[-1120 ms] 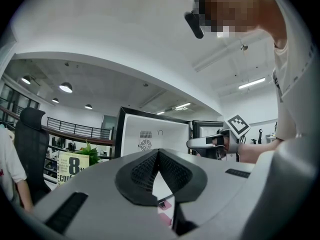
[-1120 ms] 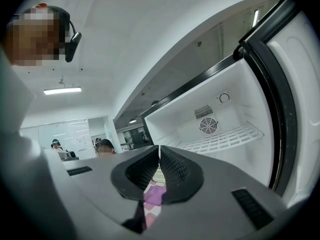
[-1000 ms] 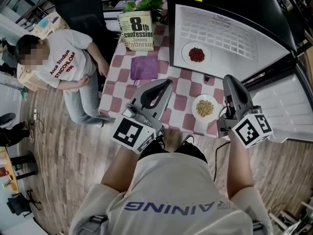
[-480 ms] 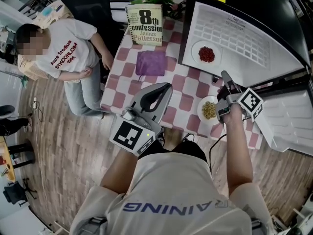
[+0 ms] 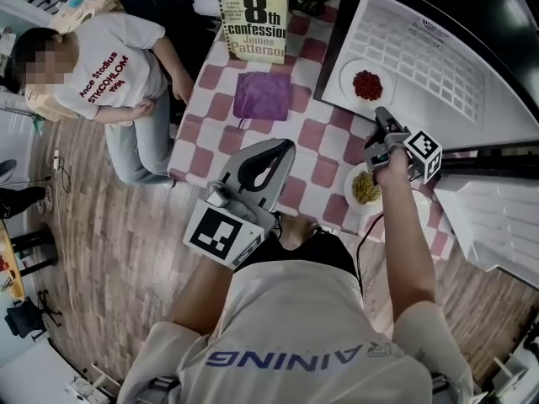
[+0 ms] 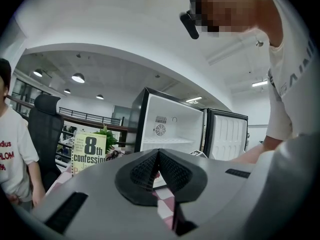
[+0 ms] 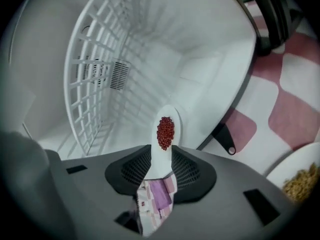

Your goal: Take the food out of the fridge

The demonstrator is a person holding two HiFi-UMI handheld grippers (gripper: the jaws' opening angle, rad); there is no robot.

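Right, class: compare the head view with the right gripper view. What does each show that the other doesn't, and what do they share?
Only the head view: the book, the purple cloth, a seated person and the left tongs. Only the right gripper view: the jaws of the right tongs from behind, opening, pads apart, with the near rim of the plate of red food showing in the gap, unpressed. Both: those tongs, that plate, the fridge, the plate of yellowish food and the checked tablecloth.

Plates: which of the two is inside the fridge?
The plate with red food, on the fridge floor; the plate with yellow food stands outside on the table.
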